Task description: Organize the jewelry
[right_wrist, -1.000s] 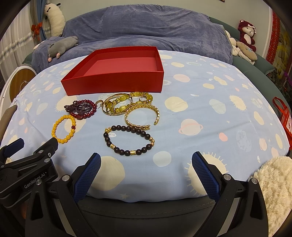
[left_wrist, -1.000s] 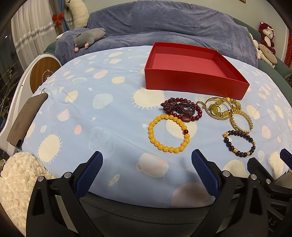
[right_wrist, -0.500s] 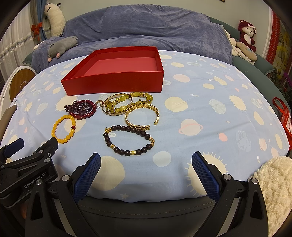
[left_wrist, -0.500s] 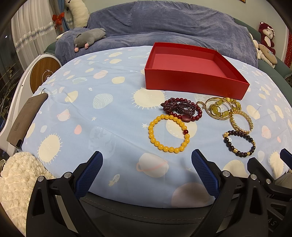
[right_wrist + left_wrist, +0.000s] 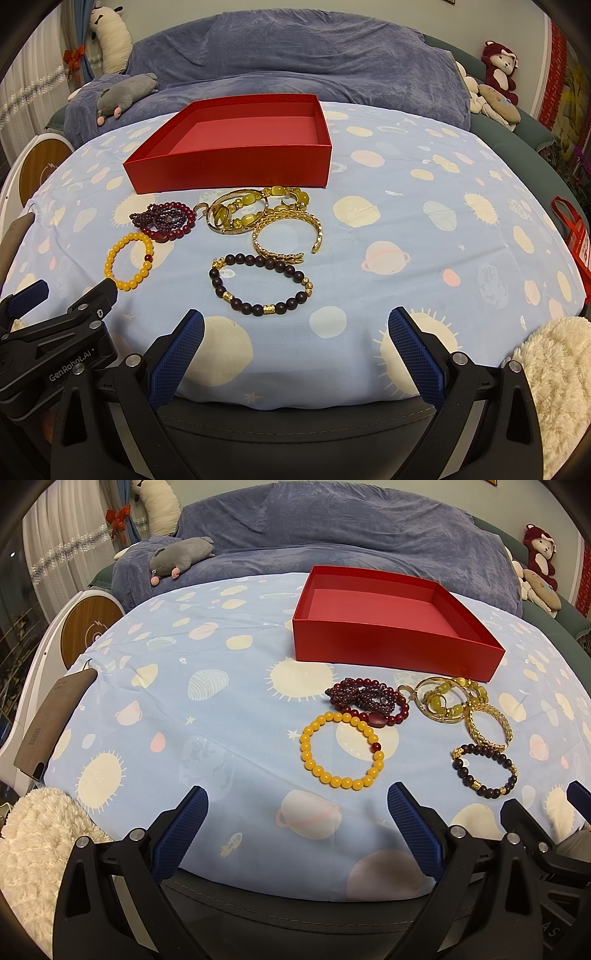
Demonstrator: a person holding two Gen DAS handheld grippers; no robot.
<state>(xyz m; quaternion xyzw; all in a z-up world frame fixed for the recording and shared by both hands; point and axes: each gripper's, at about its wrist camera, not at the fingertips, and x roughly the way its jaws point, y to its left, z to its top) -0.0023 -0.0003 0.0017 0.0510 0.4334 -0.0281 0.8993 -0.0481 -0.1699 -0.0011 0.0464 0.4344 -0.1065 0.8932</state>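
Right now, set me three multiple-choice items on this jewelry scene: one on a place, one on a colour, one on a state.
1. Where does the yellow bead bracelet lie?
A. inside the red box
B. on the sheet, in front of the dark red bead pile
C. on the grey plush

2. What colour is the odd bead on the yellow bracelet?
A. green
B. white
C. dark red

3. How do the left gripper and right gripper stand?
A. both open, holding nothing
B. both shut
C. left shut on a bracelet

Answers:
1 B: it rests on the printed sheet, nearer than the dark red bead pile.
2 C: one dark red bead interrupts the yellow.
3 A: fingers spread wide; red box holds nothing visible.
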